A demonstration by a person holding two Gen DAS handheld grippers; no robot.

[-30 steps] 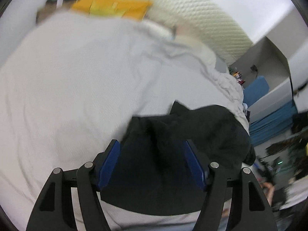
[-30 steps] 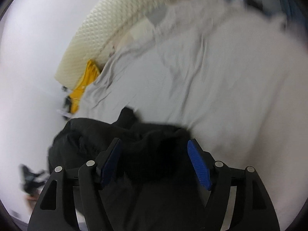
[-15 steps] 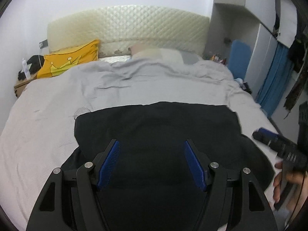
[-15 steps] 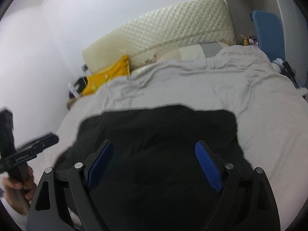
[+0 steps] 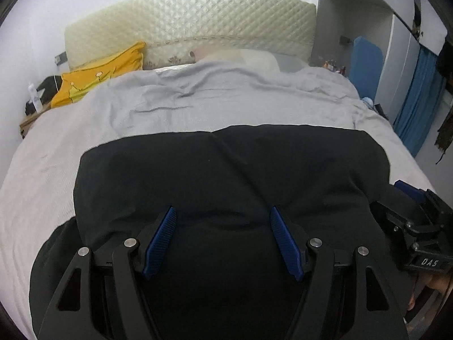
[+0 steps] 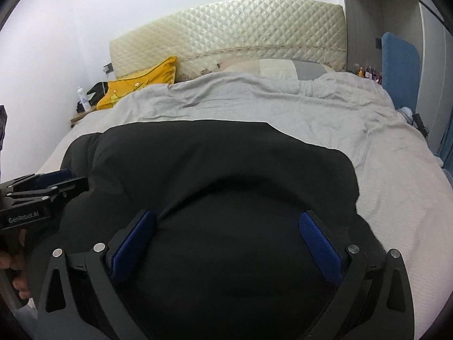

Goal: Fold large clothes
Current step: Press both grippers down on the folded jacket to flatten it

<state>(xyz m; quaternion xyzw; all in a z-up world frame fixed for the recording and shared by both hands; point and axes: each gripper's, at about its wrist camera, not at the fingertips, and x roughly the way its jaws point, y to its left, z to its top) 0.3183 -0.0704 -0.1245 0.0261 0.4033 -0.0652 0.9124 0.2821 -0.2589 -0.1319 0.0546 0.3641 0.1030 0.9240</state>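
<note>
A large black garment [image 5: 226, 170] [image 6: 212, 164] lies spread across the near half of a bed with a grey sheet [image 5: 198, 104] [image 6: 283, 107]. My left gripper [image 5: 222, 212] hovers low over the garment's near part, its blue pads apart, and no cloth is visibly pinched. My right gripper [image 6: 226, 214] is beside it over the same cloth. Its jaws are opening wide, with the garment beneath them and not pressed. Each gripper shows in the other's view: the right gripper [image 5: 410, 221] at the edge, the left gripper [image 6: 42, 187] held by a hand.
A quilted cream headboard [image 5: 198, 25] [image 6: 240, 28] stands at the far end, with a yellow pillow [image 5: 104, 76] [image 6: 141, 85] at its left. A nightstand [image 5: 28, 119] with a bottle is far left. A blue curtain [image 5: 419, 107] and a blue panel [image 6: 399, 65] flank the right.
Both views have rolled level and sharpened. The garment, bunched a second ago, now lies spread flat. Both grippers have come lower over it, and the right jaws have widened.
</note>
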